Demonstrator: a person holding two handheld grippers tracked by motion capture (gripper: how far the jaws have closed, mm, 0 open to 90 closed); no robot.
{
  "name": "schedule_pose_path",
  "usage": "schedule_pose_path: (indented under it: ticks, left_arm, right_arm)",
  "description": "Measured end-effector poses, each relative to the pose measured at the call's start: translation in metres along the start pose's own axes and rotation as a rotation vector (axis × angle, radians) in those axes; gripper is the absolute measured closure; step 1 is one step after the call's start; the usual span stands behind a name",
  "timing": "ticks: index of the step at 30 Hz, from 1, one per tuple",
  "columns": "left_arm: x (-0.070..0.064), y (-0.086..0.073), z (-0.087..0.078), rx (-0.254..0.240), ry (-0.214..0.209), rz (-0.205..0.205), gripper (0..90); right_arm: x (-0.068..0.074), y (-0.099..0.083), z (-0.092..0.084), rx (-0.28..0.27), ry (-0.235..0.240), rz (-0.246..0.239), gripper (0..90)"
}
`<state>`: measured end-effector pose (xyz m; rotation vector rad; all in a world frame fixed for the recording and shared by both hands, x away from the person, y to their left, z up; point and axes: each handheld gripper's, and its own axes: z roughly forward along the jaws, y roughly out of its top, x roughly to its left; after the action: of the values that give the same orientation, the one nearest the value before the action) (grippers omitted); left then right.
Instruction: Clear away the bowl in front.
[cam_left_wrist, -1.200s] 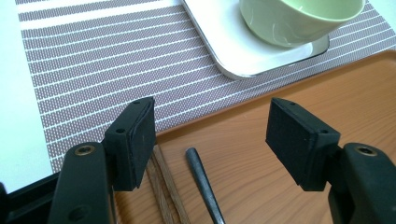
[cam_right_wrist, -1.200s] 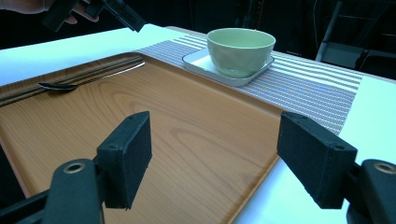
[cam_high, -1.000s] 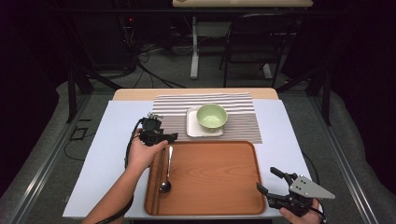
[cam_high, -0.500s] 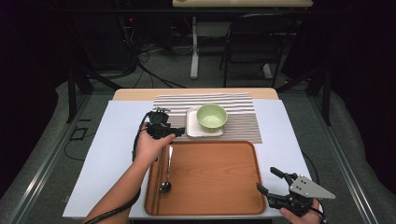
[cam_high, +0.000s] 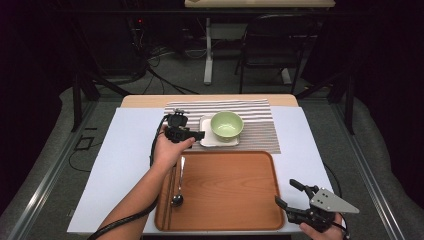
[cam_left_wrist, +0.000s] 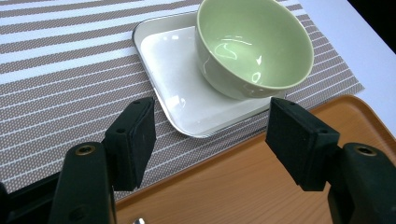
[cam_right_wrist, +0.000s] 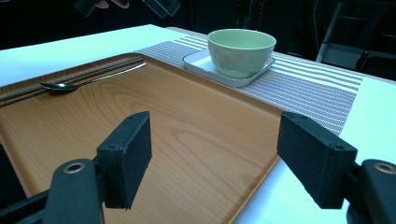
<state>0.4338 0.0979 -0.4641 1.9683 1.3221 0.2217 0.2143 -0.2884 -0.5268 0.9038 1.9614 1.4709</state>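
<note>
Left gripper (cam_high: 192, 134), jaws spread and empty, is closing on the white plate (cam_left_wrist: 184, 93) under the green bowl (cam_left_wrist: 254, 44) on the striped mat (cam_left_wrist: 56, 70); looking rigid, slick, breakable—pinching the near rim seems best; right gripper (cam_high: 289, 195) is hanging open by the tray (cam_high: 230, 192).

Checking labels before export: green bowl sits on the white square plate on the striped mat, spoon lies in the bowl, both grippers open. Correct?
One thing is off: the spoon lies on the wooden tray, along its left edge, not in the green bowl, which is empty. The high view shows this. The rest holds: bowl on the white square plate on the striped mat, left gripper and right gripper open.
</note>
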Motion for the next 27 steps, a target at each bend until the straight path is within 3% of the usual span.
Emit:
schedule_pose_path:
  ticks: [10, 27]
  left_arm:
    - [-0.009, 0.012, 0.01, 0.0, 0.009, 0.004, 33.2]
    - [-0.017, 0.031, 0.036, -0.01, 0.027, -0.026, 34.8]
  right_arm:
    - [0.0, 0.0, 0.0, 0.0, 0.0, 0.0, 26.3]
    - [0.0, 0.0, 0.0, -0.001, 0.004, -0.002, 26.3]
